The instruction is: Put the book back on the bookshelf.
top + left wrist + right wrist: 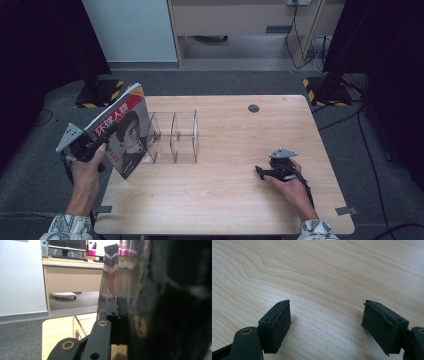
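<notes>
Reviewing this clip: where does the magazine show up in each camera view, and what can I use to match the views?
High view: the magazine stands tilted at the table's left edge, clamped by the left gripper, beside the clear rack.
Left gripper view: blurred and close, the magazine fills the centre and right, pinched against the jaw.
Right gripper view: open jaws of the right gripper over bare wood.
Shared landmark: the light wooden table.

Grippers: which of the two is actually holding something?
The left gripper: its jaws are clamped on the magazine, held tilted beside the clear divider rack. The right gripper rests over the bare wooden table, jaws apart with nothing between them.
</notes>
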{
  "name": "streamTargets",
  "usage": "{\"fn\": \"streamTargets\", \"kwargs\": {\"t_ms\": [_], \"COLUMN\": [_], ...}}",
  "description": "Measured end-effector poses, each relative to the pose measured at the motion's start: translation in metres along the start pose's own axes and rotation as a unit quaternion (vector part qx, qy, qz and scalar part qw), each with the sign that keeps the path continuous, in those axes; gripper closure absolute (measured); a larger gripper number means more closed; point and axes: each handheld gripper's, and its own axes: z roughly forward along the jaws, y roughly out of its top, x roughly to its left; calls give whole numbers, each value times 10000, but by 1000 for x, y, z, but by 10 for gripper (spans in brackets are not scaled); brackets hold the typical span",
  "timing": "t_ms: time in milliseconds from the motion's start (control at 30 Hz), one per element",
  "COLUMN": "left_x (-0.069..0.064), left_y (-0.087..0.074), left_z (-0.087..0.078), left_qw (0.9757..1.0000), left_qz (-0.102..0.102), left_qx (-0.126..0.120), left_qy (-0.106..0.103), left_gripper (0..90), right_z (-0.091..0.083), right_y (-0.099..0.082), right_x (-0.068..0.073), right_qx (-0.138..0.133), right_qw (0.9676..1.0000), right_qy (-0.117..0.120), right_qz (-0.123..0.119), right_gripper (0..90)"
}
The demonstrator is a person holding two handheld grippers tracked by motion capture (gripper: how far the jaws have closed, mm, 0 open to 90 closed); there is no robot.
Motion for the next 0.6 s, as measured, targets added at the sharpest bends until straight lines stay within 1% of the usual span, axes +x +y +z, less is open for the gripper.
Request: {"fn": "streamTargets", "kwargs": {"t_ms": [100,200,267,333,400,467,600], "left_x": [3,4,6,7,7,8,9], "left_y": [0,-1,-1,-1,-1,-1,-2], "left_z": [0,0,1,2,4,6,9], "left_qw": [9999,9999,9998,9997,9997,9996,9995], "left_qz": [-83,-84,-135,-153,-130,-184,-196], "left_qx": [-59,-116,-163,-174,-188,-214,-245], "left_qy": [-22,7,-9,-11,-3,6,-1], "left_gripper": [863,863,863,863,864,864,864], "right_z": [0,0,0,0,0,0,0], "right_y": [0,0,0,0,0,0,0], "right_x": [0,0,0,0,0,0,0], "right_qx": [3,2,1,3,3,3,3], "right_qw": [10000,10000,10000,10000,10000,10000,10000], "right_qy": [6,7,7,7,8,9,6], "right_qz": [-9,-9,-14,-8,-8,-9,-13], "right_gripper": [227,227,227,227,227,227,227]}}
